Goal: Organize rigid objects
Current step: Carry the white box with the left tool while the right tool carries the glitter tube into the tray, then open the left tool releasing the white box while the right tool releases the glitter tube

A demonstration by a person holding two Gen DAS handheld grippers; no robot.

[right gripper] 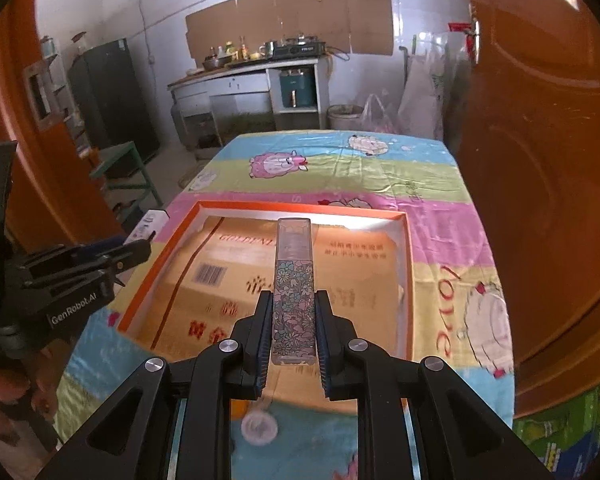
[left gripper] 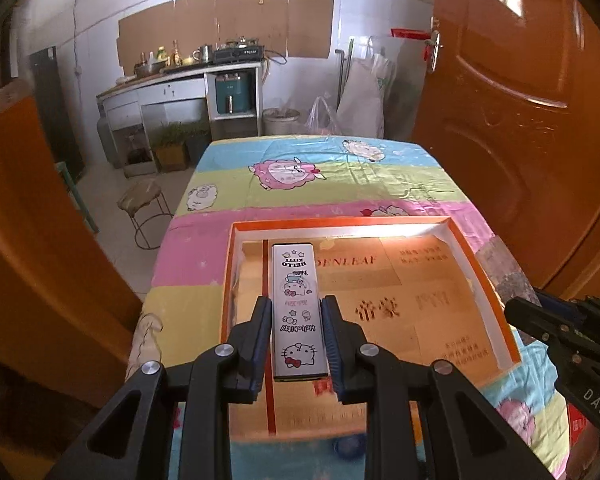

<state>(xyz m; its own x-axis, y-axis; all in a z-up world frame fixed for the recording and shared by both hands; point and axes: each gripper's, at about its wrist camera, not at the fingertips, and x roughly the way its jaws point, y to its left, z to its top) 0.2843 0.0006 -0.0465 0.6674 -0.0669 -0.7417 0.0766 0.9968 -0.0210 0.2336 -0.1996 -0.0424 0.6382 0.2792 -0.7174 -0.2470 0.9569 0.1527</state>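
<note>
My left gripper (left gripper: 296,308) is shut on a long silver Hello Kitty case (left gripper: 297,312), held lengthwise above the left part of an orange-rimmed shallow box (left gripper: 496,284). My right gripper (right gripper: 293,300) is shut on a slim floral-patterned case with a clear cap (right gripper: 294,280), held over the middle of the same box (right gripper: 409,280). The box floor is tan printed cardboard. The right gripper shows at the right edge of the left wrist view (left gripper: 548,320); the left gripper shows at the left of the right wrist view (right gripper: 112,256).
The box lies on a table under a striped cartoon-sheep cloth (left gripper: 312,176). An orange door (left gripper: 520,120) stands close on the right. A round stool (left gripper: 144,208) is left of the table. A white item (right gripper: 148,224) lies left of the box. A kitchen counter (left gripper: 180,80) is behind.
</note>
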